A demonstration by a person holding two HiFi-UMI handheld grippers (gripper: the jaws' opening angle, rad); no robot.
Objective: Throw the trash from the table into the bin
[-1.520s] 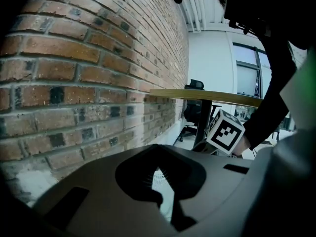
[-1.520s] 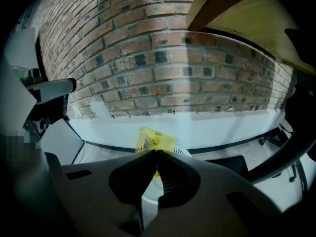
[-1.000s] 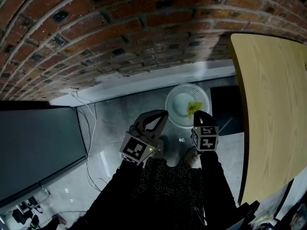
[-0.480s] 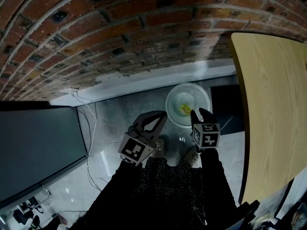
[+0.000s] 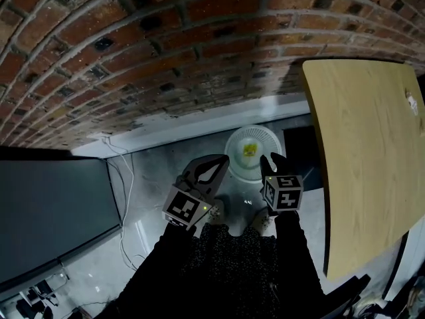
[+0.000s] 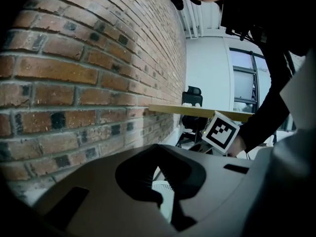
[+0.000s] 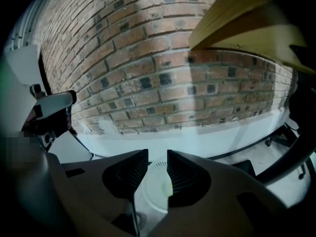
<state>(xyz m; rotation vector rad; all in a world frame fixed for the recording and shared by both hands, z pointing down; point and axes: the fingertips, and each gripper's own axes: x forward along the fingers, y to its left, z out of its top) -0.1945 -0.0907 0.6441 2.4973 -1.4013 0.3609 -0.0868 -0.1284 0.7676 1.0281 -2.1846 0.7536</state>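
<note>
Where the trash lies: we see a small crumpled yellow scrap [image 5: 250,149] on the bottom of the round white perforated plastic bin [image 5: 252,131], roughly at its centre.
How the scrap looks: bright yellow-green and wrinkled, small against the bin's pale bottom; we cannot tell what it is made of.
Bin: it stands upright on the glossy grey floor [image 5: 153,198], close to the white skirting board [image 5: 199,121] of the red brick wall [image 5: 166,45] and near the corner of the light wooden surface [image 5: 358,165].
Right gripper [image 5: 272,160]: it hangs over the bin's near rim, pointing down. Its jaws have just been opening and stand spread with nothing between them. In the right gripper view the bin shows through the gap.
Left gripper [image 5: 222,161]: it is beside the bin's left rim, with the jaws pressed together at the tips and holding nothing.
Cut off: the surface runs out of the head view on the right, and a dark flat panel [image 5: 53,205] is cropped on the left.
Hard to make out: a small pale thing [image 5: 411,102] on the surface's far edge is too small for us to name. Our dark sleeves [image 5: 232,271] hide the floor beneath the grippers. The left gripper view shows only a sliver of the bin.
</note>
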